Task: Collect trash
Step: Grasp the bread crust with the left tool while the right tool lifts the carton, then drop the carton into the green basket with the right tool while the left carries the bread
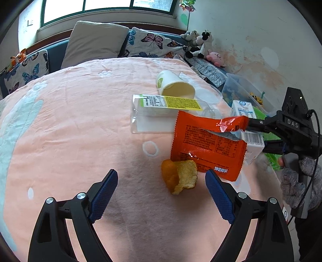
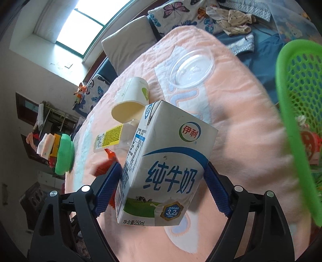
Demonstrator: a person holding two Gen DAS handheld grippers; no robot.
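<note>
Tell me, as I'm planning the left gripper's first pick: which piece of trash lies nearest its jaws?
The orange peel, on the blanket just ahead between the open jaws. The wrapper, cup and carton lie farther.

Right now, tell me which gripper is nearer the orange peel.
Left. The left gripper has its open jaws on either side of the orange peel on the bed; the right gripper is farther back, jaws around the milk carton.

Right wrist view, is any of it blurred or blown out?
Right wrist view: the green basket at the right edge is smeared, the window is blown out, the milk carton reads sharp. Left wrist view: crisp, its window also overexposed.
</note>
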